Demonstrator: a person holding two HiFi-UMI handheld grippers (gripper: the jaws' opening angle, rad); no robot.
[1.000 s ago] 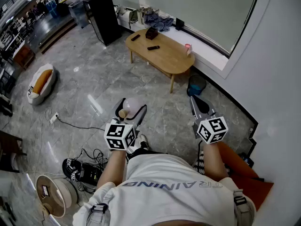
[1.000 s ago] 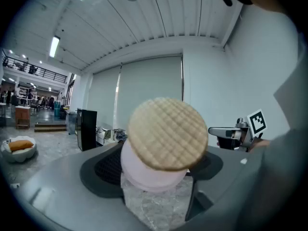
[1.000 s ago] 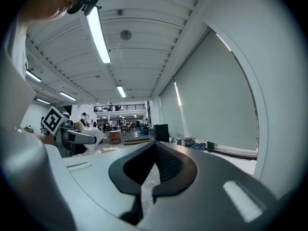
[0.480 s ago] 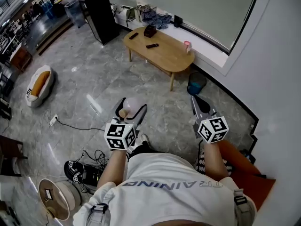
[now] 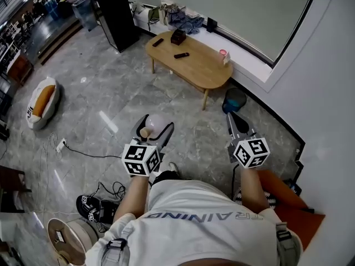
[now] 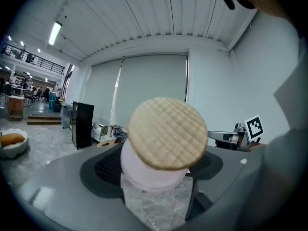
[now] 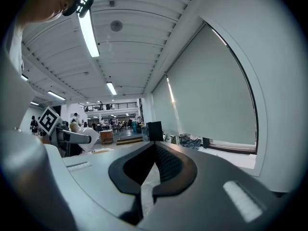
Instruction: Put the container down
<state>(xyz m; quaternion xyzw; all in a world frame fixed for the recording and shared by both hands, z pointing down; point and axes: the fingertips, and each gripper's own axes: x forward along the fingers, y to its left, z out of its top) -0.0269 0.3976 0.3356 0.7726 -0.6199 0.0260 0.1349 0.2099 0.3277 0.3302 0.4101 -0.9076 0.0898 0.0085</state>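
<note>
While left gripper [image 5: 158, 121] is clamped on the container [image 6: 149, 174], held over the near floor because the likely drop spot, the table [image 5: 199, 65], is far ahead, right gripper [image 5: 230, 118] sits closed, empty.

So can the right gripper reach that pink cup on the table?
Probably not. The right gripper, fingers shut, is near the person; the cup stands on the table across open floor. They'd need to walk over.
</note>
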